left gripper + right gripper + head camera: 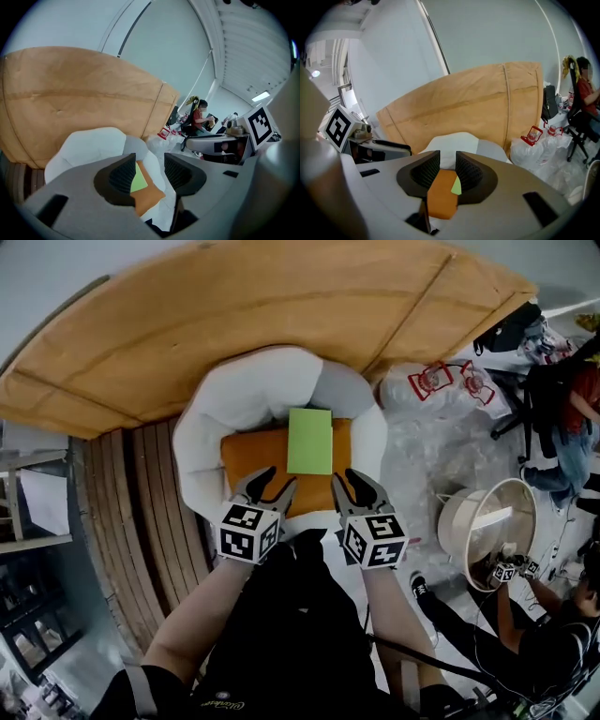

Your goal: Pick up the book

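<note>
The left gripper's dark ribbed fingers are drawn in to a narrow gap and grip nothing; through the gap shows a corner of the flat lime-green rectangular book. The right gripper's fingers are equally close together and equally empty.

In the head view both grippers sit just below the centre of the frame, the left gripper at the book's lower left and the right gripper at its lower right, each near the book but apart from it.

The book lies flat on a square orange cushion, towards that cushion's right side, its top edge reaching slightly past the cushion's far edge. The cushion rests in a puffy white padded seat.

Behind the seat, across the top of the frame, curves a large tan cardboard panel. Clear plastic bags with red-handled jugs lie at the upper right.
</note>
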Motion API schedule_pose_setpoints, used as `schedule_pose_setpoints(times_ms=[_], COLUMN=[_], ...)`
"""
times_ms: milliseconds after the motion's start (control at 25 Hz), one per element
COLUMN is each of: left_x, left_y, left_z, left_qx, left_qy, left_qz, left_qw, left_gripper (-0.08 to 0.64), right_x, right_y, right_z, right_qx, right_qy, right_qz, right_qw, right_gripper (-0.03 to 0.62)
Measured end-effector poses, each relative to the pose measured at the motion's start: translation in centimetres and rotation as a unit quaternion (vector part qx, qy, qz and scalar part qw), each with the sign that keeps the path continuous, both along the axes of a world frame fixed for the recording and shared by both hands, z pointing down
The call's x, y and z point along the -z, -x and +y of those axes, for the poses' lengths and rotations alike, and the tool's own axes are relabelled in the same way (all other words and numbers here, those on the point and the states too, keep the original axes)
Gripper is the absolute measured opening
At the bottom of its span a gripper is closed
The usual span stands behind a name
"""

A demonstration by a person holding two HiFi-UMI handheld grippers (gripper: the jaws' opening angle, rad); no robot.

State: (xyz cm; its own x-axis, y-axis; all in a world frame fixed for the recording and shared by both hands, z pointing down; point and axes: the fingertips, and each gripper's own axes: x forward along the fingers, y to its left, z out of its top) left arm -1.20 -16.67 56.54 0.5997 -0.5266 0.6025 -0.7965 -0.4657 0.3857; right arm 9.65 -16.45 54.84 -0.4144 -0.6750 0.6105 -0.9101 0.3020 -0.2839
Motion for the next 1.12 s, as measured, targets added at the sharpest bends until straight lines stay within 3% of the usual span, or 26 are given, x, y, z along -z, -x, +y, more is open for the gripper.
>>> schedule_pose_setpoints(times_ms=[280,520,880,1120], left_x=[-10.4,-20.1,-33.2,-39.2], left_y=[-1.1,-1.0,-1.9,-3.1], left_z=[-1.7,-2.7,-2.3,-3.4], left_qx=[0.026,0.035,0.004,-0.022], left_qy=[0.058,0.115,0.183,0.202], left_qz=[-0.033,-0.053,-0.050,-0.060], left_qw=[0.9974,0.9914,0.9818,0.9774], left_gripper=[0.220,0.301,0.384,0.402], right_x=[-11.3,-21.4,-36.2,-41.8], right_y=[-1.5,-2.2,-4.0,-4.4], right_z=[-1.3,-1.9,-1.6,-3.4], right_qx=[0.007,0.027,0.027,0.018], right_qy=[0.079,0.147,0.232,0.240], right_qz=[0.010,0.024,0.017,-0.024], right_qw=[0.997,0.989,0.972,0.970], right_gripper=[0.107,0.199,0.278,0.290])
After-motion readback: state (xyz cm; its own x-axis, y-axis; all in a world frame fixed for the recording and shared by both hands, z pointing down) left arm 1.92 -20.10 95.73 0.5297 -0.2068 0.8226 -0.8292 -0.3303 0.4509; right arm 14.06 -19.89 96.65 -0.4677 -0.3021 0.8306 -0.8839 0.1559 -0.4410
